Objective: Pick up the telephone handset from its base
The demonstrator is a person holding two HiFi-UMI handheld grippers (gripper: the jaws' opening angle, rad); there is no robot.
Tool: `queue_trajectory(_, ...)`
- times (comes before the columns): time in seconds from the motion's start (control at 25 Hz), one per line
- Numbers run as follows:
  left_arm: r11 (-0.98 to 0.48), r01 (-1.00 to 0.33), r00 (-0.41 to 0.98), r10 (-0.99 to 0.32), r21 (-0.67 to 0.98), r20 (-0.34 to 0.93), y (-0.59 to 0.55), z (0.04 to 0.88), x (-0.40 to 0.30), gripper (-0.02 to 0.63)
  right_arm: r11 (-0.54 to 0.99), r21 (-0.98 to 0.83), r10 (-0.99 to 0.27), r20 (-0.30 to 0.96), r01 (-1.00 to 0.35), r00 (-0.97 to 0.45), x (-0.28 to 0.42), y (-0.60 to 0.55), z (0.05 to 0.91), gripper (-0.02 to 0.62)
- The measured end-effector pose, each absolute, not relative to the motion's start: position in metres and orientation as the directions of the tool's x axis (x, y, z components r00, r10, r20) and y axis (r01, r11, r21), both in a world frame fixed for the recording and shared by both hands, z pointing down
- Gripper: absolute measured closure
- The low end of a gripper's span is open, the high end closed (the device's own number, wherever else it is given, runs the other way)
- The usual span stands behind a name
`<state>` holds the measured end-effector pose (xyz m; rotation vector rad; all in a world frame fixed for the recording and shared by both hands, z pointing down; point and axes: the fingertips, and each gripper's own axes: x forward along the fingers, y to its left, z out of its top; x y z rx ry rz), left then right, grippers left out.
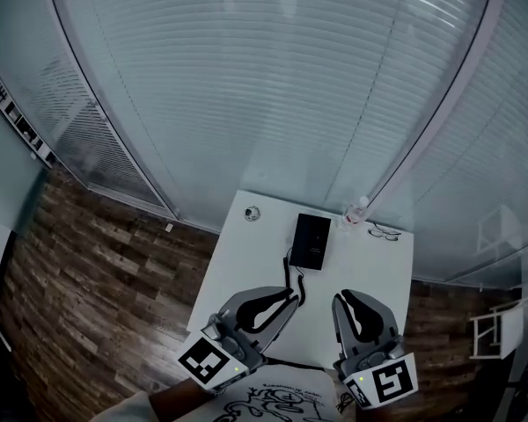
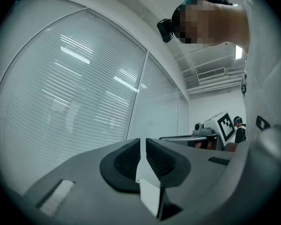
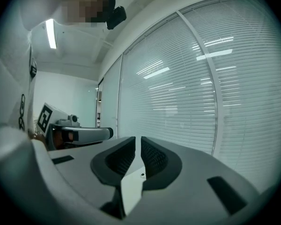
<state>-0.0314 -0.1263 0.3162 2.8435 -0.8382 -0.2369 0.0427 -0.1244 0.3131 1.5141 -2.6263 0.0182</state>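
1. Left gripper (image 1: pixel 289 295): my left-hand tongs, jaws pressed together, nothing between them. It hangs over the near edge of the table (image 1: pixel 238 271), tip angled ahead and to the right.
2. Right gripper (image 1: pixel 345 299): my right-hand tongs, jaws together but for a thin slit, empty. It sits over the same near edge, tip pointing ahead.
3. Telephone (image 1: pixel 311 240): one black oblong, lying flat toward the far side of the table. The head view is too small and dark for me to separate the handset from the base.
4. Cord (image 1: pixel 291 280): black, trailing from the telephone's near end toward me, ending just beside the left tip.
5. Bearing: the telephone lies ahead of both tongs, across bare tabletop, roughly on the line between the two tips.
6. Long axis: it runs away from me, slightly slanted, so the short near end faces the tongs.
7. Nearer hand: close to even. I judge the left a little nearer, though the cord is in its way.
8. Gripper views: both look level at the window blinds (image 1: pixel 273 77) and across at the other tongs. Neither shows the telephone.
9. Requirement, as I judge it: open one pair, tip it downward, reach forward and close across the handset's narrow width.
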Motion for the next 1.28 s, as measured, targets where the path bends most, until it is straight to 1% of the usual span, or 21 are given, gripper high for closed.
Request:
queue_trajectory(0.16, -0.828, -0.523, 0.830, -0.549, 0.204, -0.103, -0.134, 0.316, -0.018, 0.569, 0.509, 0.054, -0.859, 0.092, -0.859, -0.503, 0.055, -0.132, 0.312, 0.563)
queue_trajectory(0.56, -0.820, -0.535, 0.818, -0.563, 0.201, -0.117, -0.136, 0.313, 0.032, 0.569, 0.502, 0.048, -0.863, 0.096, -0.864, -0.496, 0.111, -0.134, 0.314, 0.563)
queue_trajectory(0.76, -0.817, -0.541, 0.821, -0.564, 0.198, -0.085, -0.139, 0.317, 0.045, 0.569, 0.494, 0.039, -0.867, 0.103, -0.869, -0.488, 0.127, -0.135, 0.313, 0.563)
queue_trajectory(1.28, -0.790, -0.554, 0.822, -0.569, 0.263, 0.026, -0.142, 0.371, 0.035, 0.569, 0.494, -0.043, -0.847, 0.205, -0.869, -0.491, 0.119, -0.134, 0.375, 0.563)
